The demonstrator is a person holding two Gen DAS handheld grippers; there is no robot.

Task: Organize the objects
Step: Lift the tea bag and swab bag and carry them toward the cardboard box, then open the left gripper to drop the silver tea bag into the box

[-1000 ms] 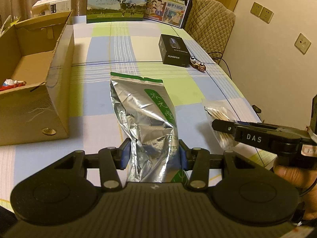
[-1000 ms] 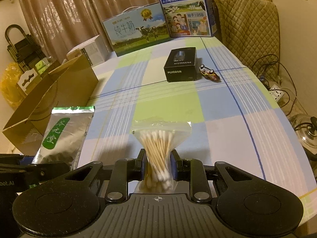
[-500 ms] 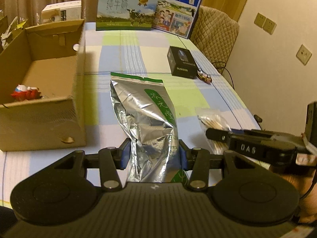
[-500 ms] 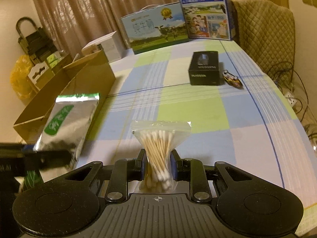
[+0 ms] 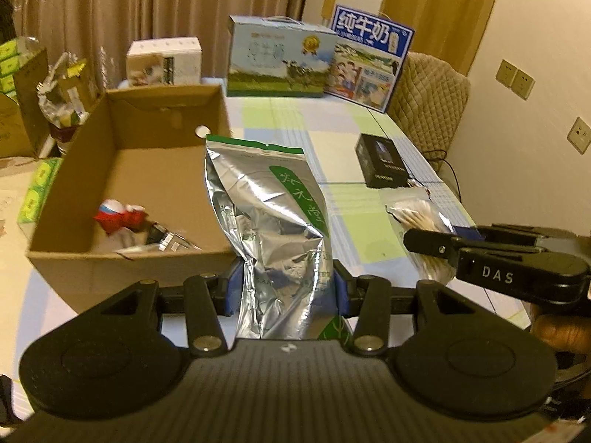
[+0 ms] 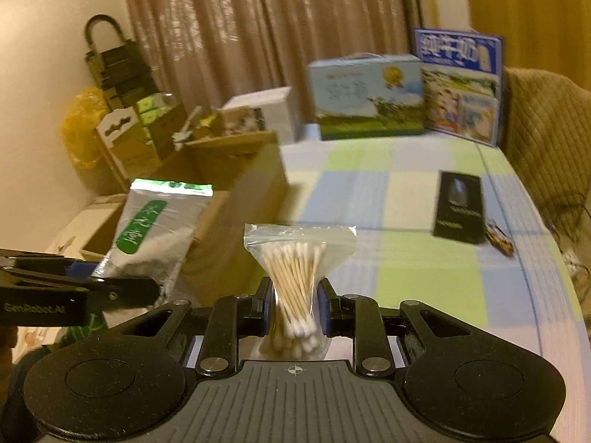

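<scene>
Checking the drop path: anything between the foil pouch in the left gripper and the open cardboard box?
Nothing visible blocks it. The left gripper holds the foil pouch beside the cardboard box, whose top is open. A red toy and small packets lie in the near part; the rest of the floor is bare.

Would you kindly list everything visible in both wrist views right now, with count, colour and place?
Silver foil pouch with green label: one, held in left gripper, lifted beside the box.
Clear bag of cotton swabs: one, held in right gripper.
Brown cardboard box: one, open, left side of table.
Red and white toy: one, inside box.
Small black box: one, right part of table.
Blue milk cartons: two, far table edge.
White box: one, behind cardboard box.
Checked tablecloth: one, blue, green, white.
Quilted tan chair: one, far right.
Left gripper: black, shut.
Right gripper: black, shut.
</scene>
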